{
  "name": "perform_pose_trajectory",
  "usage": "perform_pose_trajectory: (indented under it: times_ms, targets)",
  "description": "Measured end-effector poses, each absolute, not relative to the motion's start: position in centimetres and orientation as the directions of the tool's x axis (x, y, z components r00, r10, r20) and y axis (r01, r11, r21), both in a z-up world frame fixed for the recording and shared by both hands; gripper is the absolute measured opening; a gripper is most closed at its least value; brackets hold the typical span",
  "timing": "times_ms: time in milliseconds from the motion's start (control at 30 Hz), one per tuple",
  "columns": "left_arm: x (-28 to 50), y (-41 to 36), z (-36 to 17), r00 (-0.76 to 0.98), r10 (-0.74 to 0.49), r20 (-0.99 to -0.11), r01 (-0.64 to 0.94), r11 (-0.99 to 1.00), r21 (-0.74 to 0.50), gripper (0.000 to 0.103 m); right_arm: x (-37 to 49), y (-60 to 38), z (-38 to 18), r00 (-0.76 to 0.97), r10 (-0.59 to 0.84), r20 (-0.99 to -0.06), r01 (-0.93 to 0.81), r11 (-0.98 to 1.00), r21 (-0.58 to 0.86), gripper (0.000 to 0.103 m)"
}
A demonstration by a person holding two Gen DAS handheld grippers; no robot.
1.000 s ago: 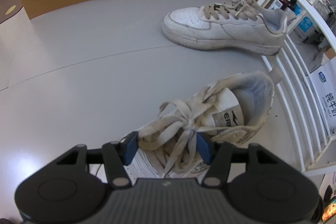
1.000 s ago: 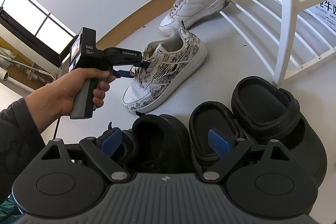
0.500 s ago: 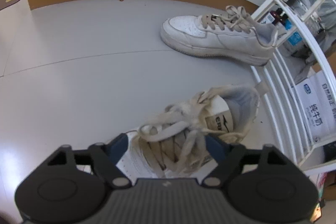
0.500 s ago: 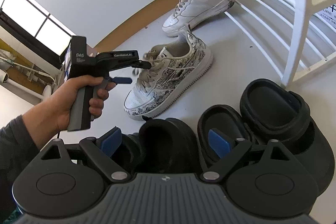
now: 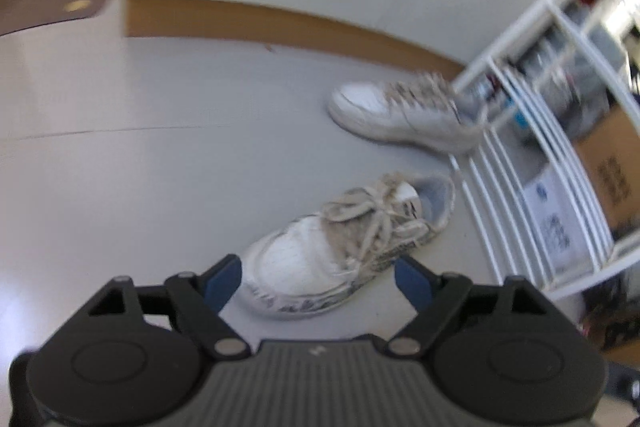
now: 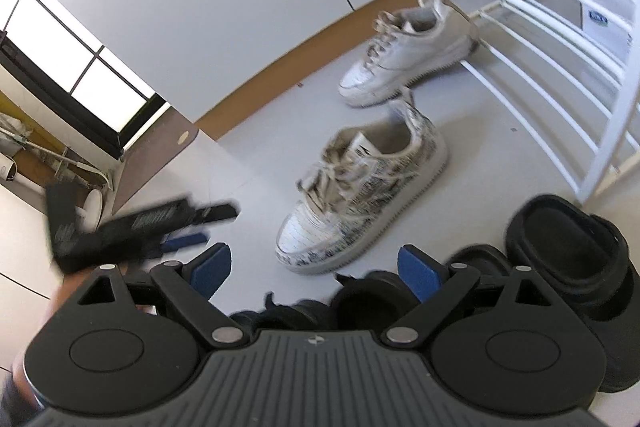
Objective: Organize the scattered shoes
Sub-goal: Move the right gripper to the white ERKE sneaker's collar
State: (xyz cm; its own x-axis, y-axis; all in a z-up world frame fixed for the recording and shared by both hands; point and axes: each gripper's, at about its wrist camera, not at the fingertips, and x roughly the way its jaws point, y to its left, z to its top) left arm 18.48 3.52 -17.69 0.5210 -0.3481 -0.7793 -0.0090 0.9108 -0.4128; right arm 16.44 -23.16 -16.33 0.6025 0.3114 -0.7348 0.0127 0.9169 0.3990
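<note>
The patterned sneaker [image 5: 340, 247] lies on the grey floor [image 5: 140, 167], sole down, toe toward the cameras and heel toward the white wire rack [image 5: 532, 163]. The plain white sneaker [image 5: 404, 115] sits beyond it, its heel just beside the rack's lowest bars. Near the right camera, a pair of black clogs [image 6: 576, 259] rests on the floor by the rack's corner post.

The left gripper [image 5: 320, 281] hangs above the patterned sneaker's toe with its jaws spread wide and nothing between the pads; the right view shows it off to the side, clear of the shoe. The right gripper [image 6: 316, 267] also stands wide, hovering over the black clogs without pressing on them.

The patterned sneaker looks light, with a thick, stiff rubber sole and a softer padded upper. Its laces [image 5: 360, 211] are loose and floppy, so pinching them alone would probably let the shoe swing or slip. A firmer hold would likely be across the padded collar or the heel counter, where the wall is stiff enough to resist the pads. The clogs appear to be one-piece foam: light, slightly grippy, best taken by the rim of the opening or the heel strap.
</note>
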Motion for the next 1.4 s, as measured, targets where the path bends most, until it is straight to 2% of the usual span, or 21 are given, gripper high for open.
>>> perform_pose_trajectory:
  times_ms: [133,367,567,967,1167,1400]
  targets:
    - [15.5,6.0,-16.9,0.545,-0.309,-0.780,-0.036,0.920,-0.389,0.085,17.2,-21.1,-16.4,0.601,0.306,-0.739,0.010,0.921,0.389,0.095]
    - [12.0,9.9,-16.7,0.609,-0.289,-0.739,-0.151,0.872,-0.466,0.092,18.8,-18.4,-19.0,0.601,0.210,-0.771,0.076,0.945,0.317,0.096]
    - [12.6,10.7,-18.3,0.588,-0.297,-0.752,-0.174,0.862,-0.477,0.092,20.9,-16.2,-21.9,0.586,0.160,-0.795,0.082,0.964,0.254,0.100]
    - [12.4,12.1,-19.2,0.590,-0.291,-0.753,-0.213,0.844,-0.493,0.092,27.5,-15.7,-25.1,0.525,0.147,-0.838,0.209,0.932,0.295,0.103]
    - [12.3,12.6,-18.8,0.605,-0.273,-0.748,-0.223,0.844,-0.488,0.092,28.4,-15.2,-25.9,0.503,0.104,-0.858,0.215,0.946,0.240,0.103]
    - [12.2,13.1,-19.1,0.605,-0.266,-0.751,-0.247,0.834,-0.494,0.092,30.2,-16.4,-27.0,0.473,0.096,-0.876,0.261,0.934,0.243,0.103]
